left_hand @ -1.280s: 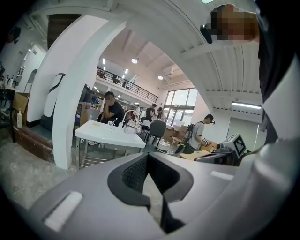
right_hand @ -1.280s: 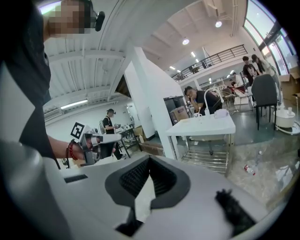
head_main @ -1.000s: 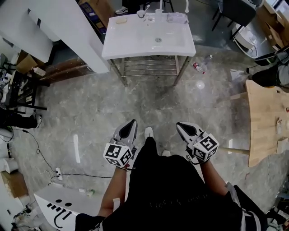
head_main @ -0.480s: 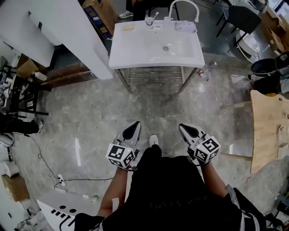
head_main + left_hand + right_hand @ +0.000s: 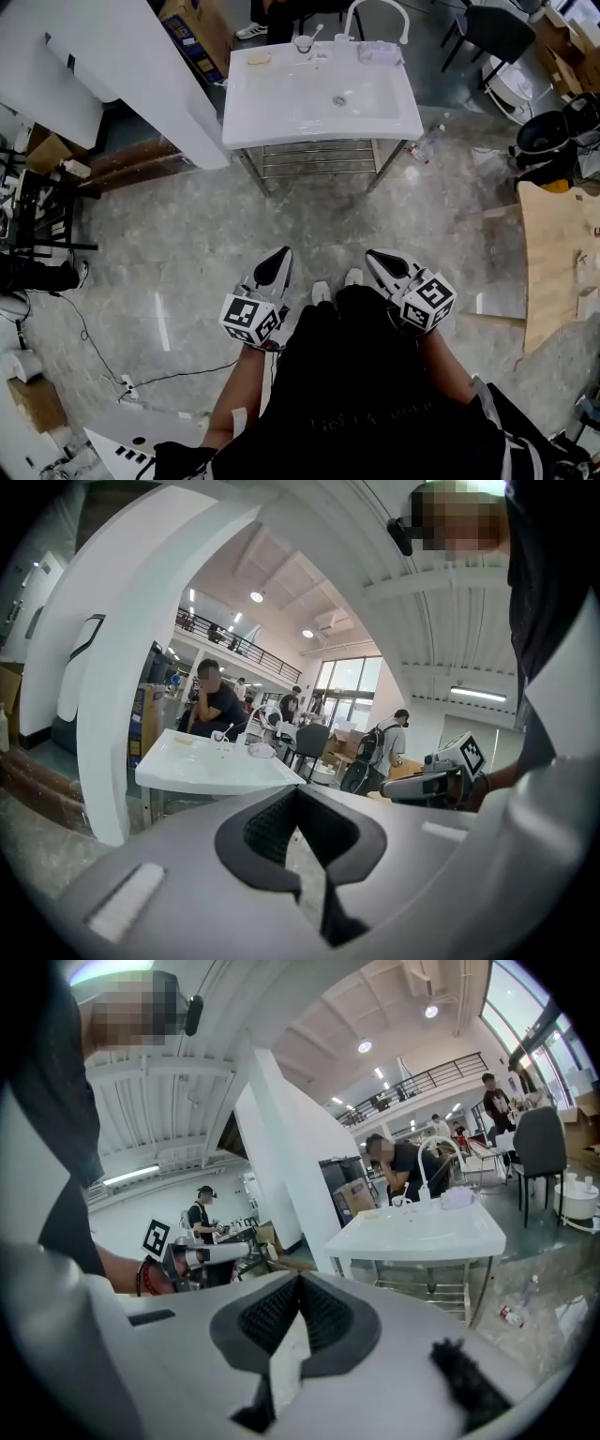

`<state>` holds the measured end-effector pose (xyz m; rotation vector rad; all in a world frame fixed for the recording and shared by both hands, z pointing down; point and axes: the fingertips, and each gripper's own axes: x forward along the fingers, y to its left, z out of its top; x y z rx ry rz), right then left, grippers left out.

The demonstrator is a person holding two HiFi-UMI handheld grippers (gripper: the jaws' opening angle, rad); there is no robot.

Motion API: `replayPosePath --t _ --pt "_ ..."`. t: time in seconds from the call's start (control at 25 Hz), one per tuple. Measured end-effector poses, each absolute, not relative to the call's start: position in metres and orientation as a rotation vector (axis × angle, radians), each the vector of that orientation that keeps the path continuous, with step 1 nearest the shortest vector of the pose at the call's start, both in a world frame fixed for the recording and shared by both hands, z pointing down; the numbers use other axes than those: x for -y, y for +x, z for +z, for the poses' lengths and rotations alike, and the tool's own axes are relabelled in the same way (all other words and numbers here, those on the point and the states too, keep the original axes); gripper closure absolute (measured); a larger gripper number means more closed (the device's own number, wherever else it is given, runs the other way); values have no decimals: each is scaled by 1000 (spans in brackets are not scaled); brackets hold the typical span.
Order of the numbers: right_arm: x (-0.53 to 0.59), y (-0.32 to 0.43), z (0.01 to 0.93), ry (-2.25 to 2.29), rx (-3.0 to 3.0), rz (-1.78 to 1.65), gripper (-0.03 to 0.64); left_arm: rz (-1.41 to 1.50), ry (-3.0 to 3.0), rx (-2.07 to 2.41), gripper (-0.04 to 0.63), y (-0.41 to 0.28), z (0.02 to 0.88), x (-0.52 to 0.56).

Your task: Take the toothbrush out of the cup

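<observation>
Toothbrush (image 5: 316, 34) stood tilted in the clear cup (image 5: 302, 44), and the cup was on the far edge of the white sink (image 5: 281, 105), at the far side of the scene. The person stood on the grey floor (image 5: 187, 234), well apart from the sink. The left tool (image 5: 278, 257) and the right tool (image 5: 376, 259) were low, near the body, side by side. Each one had its jaws together, with nothing between them.
</observation>
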<state>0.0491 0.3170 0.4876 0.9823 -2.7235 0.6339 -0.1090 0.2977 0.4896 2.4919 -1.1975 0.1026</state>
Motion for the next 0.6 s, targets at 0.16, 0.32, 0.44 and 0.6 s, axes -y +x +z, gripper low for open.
replayPosePath --t 0.16,0.32,0.44,0.6 --pt "-308 51 489 972 2734 628 604 111 2497 1205 588 -105 490 -290" --pt "-293 52 494 955 2742 635 604 127 2494 1216 588 -105 492 -277" --pt "-276 50 496 937 2747 642 604 140 2493 1231 588 -106 492 -262" --pt "-250 53 498 921 2754 667 604 145 2480 1260 588 -106 490 -235"
